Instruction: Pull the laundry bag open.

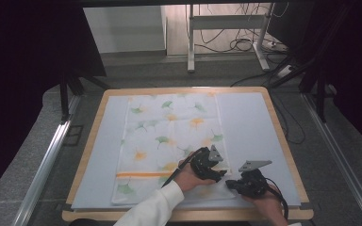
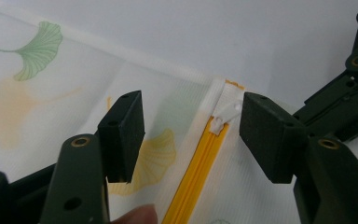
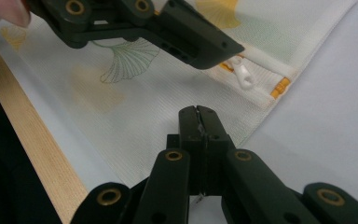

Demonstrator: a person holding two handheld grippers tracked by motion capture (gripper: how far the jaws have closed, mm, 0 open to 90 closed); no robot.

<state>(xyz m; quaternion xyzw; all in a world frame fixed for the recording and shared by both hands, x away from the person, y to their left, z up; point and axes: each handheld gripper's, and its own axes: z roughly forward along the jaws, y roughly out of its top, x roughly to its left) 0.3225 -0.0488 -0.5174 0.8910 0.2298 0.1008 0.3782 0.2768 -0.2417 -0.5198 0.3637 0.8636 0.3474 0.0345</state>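
A white cloth bag printed with green and orange ginkgo leaves lies flat on the pale mat. An orange zipper runs across its near end. In the left gripper view the zipper ends at a white pull, and my left gripper hangs open over it, one jaw on each side, neither touching. My right gripper is shut, its tips lying on the bag's hem near the corner, just short of the pull. I cannot tell whether cloth is caught between them. From above, the left gripper and the right gripper almost meet.
The mat sits on a wooden table whose near edge runs close beside the bag. A white sleeve comes in from the bottom. Beyond the table stand a metal frame and floor cables.
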